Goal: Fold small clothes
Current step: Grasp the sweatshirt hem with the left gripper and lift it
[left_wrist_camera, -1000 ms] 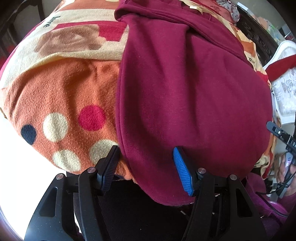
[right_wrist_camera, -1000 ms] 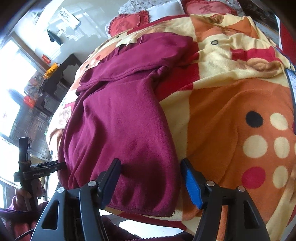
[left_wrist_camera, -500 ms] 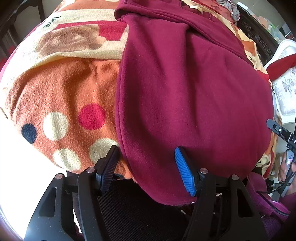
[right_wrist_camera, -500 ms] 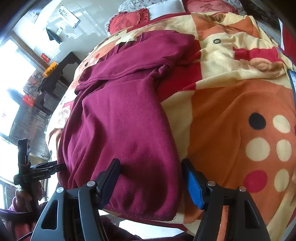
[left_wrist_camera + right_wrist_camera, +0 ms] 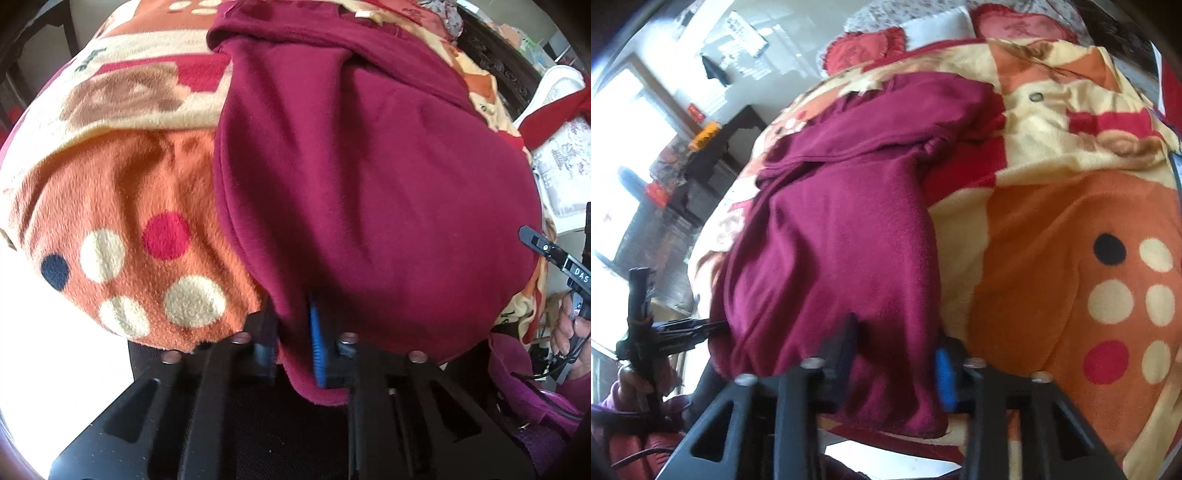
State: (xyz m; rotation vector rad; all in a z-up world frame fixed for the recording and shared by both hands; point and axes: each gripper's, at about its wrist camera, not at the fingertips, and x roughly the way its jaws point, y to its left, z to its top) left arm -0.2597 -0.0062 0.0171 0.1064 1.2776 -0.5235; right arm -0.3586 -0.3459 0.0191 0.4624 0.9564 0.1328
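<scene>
The maroon garment (image 5: 369,184) lies on the blanket (image 5: 110,192)-covered bed. Soft, limp fleece; grip hem corners at 6 o'clock. Left tool (image 5: 295,339) clamps the hem; right tool (image 5: 897,354) is closing on it.

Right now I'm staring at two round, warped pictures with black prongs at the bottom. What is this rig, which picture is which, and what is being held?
There is no robot here. A person carries a hand-held gripper in each hand, and each has a wide-angle camera looking along its two fingers, so the black prongs are those fingers.

One picture is from the left hand-held gripper. It has shut on the near edge of a maroon garment. The other is from the right hand-held gripper. Its jaws are closing on the same garment's near edge, further along.

The garment lies on a bed covered by an orange, cream and red blanket with dots. Each view catches the other gripper at its edge.
</scene>
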